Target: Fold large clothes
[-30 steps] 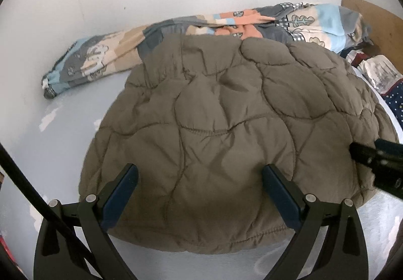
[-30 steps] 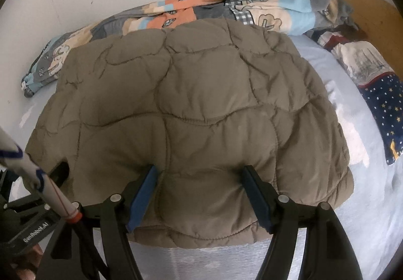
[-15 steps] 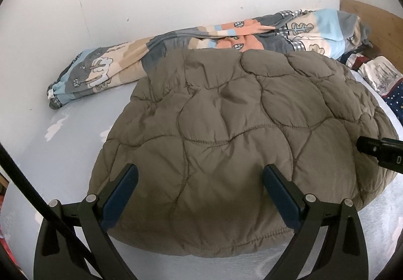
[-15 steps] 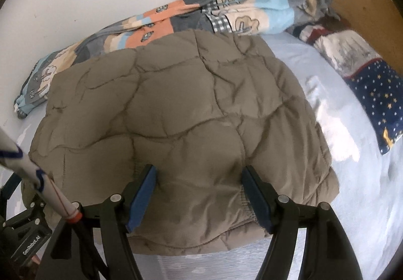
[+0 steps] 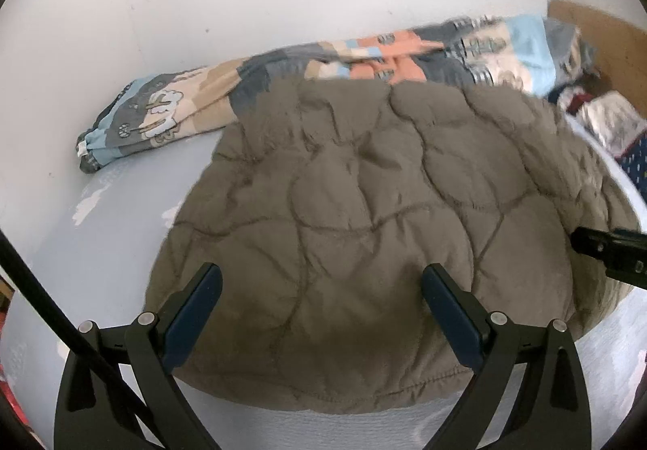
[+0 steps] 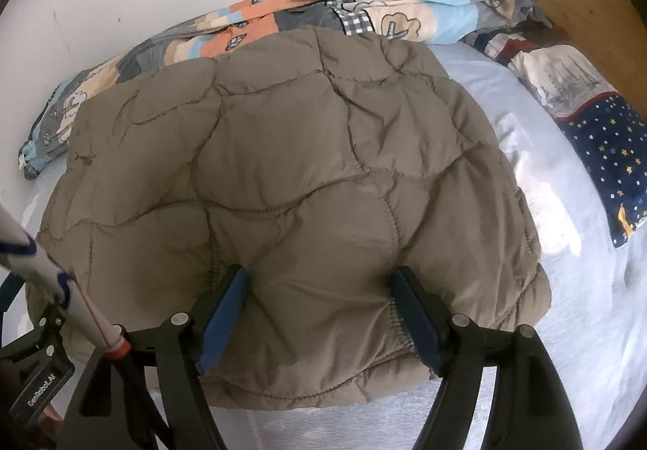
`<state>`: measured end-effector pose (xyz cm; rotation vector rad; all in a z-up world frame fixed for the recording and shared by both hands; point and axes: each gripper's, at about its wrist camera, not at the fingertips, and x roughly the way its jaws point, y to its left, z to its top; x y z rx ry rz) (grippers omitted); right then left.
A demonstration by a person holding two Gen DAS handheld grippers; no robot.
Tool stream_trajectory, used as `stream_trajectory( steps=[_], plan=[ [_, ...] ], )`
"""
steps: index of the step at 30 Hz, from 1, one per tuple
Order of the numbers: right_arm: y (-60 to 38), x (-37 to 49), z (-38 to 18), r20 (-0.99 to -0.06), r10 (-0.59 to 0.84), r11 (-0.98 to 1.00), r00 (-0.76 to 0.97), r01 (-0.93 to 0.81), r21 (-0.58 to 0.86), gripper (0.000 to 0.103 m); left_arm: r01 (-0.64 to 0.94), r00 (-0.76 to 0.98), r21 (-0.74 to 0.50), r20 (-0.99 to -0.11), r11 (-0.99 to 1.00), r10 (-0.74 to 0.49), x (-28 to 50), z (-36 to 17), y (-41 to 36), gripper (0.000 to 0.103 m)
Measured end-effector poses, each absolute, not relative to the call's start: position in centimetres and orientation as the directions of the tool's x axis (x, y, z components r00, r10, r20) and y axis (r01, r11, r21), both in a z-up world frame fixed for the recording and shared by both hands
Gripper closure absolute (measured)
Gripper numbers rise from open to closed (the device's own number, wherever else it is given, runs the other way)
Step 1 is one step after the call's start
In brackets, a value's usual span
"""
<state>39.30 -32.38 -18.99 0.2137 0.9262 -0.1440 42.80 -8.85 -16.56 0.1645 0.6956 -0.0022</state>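
The folded, olive-brown quilted puffer jacket [image 6: 283,187] is lying on the pale blue bed [image 6: 586,288], against a patchwork cartoon-print duvet [image 6: 404,5]. The right tongs [image 6: 319,280] are opening astride its hem; the left tongs [image 5: 321,276] are hovering released. Only the right view is showing the star-patterned navy pillow [image 6: 606,158] fully.

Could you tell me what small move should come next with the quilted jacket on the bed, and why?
Probably lift both grippers clear. The olive quilted jacket already lies folded, the right gripper has its jaws opening around the hem, and the left gripper stands open.
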Motion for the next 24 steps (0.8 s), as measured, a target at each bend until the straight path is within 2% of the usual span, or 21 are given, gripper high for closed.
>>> stream_trajectory(
  steps=[2, 5, 6, 9, 10, 13, 16, 18, 21, 24],
  plan=[
    [-32.6, 38.8, -18.1, -0.787, -0.014, 0.964, 0.616, 0.217, 0.152, 0.024, 0.034, 0.780, 0.134, -0.623, 0.990, 0.058, 42.7, -15.9, -8.2, 0.004],
    [-33.1, 38.6, -17.2, -0.774, -0.068, 0.962, 0.630, 0.247, 0.117, 0.024, -0.018, 0.771, 0.126, -0.630, 0.992, 0.094, 43.2, -15.9, -6.9, 0.004],
    [-33.3, 38.6, -17.2, -0.775, -0.075, 0.961, 0.627, 0.254, 0.113, 0.024, -0.026, 0.759, 0.116, -0.644, 0.993, 0.095, 43.5, -16.0, -6.5, 0.004],
    [-34.7, 38.9, -18.4, -0.807, -0.049, 0.948, 0.588, 0.282, 0.148, 0.024, -0.028, 0.650, 0.058, -0.758, 0.998, 0.062, 45.3, -18.1, -5.4, 0.004],
    [-35.0, 39.0, -18.9, -0.817, -0.029, 0.944, 0.576, 0.284, 0.167, 0.024, -0.022, 0.615, 0.022, -0.788, 1.000, 0.031, 45.7, -18.8, -5.0, 0.003],
    [-35.6, 39.1, -19.4, -0.830, 0.012, 0.939, 0.557, 0.279, 0.201, 0.023, -0.034, 0.598, -0.052, -0.801, 0.998, -0.021, 45.9, -18.2, -4.0, 0.004],
    [-36.7, 38.0, -17.6, -0.793, 0.056, 0.920, 0.606, 0.276, 0.276, 0.023, -0.045, 0.603, -0.160, -0.791, 0.986, -0.101, 45.4, -16.6, -2.0, 0.004],
    [-37.6, 37.1, -16.3, -0.773, 0.021, 0.920, 0.634, 0.290, 0.263, 0.023, -0.072, 0.600, -0.220, -0.788, 0.973, -0.134, 45.1, -15.9, -0.2, 0.004],
    [-40.0, 35.3, -15.8, -0.769, -0.012, 0.896, 0.639, 0.349, 0.275, 0.023, -0.145, 0.577, -0.346, -0.791, 0.927, -0.204, 44.7, -15.9, 4.1, 0.004],
    [-43.2, 33.1, -17.0, -0.781, 0.024, 0.827, 0.625, 0.426, 0.366, 0.023, -0.235, 0.542, -0.459, -0.794, 0.857, -0.276, 43.6, -17.0, 8.5, 0.004]
  ],
)
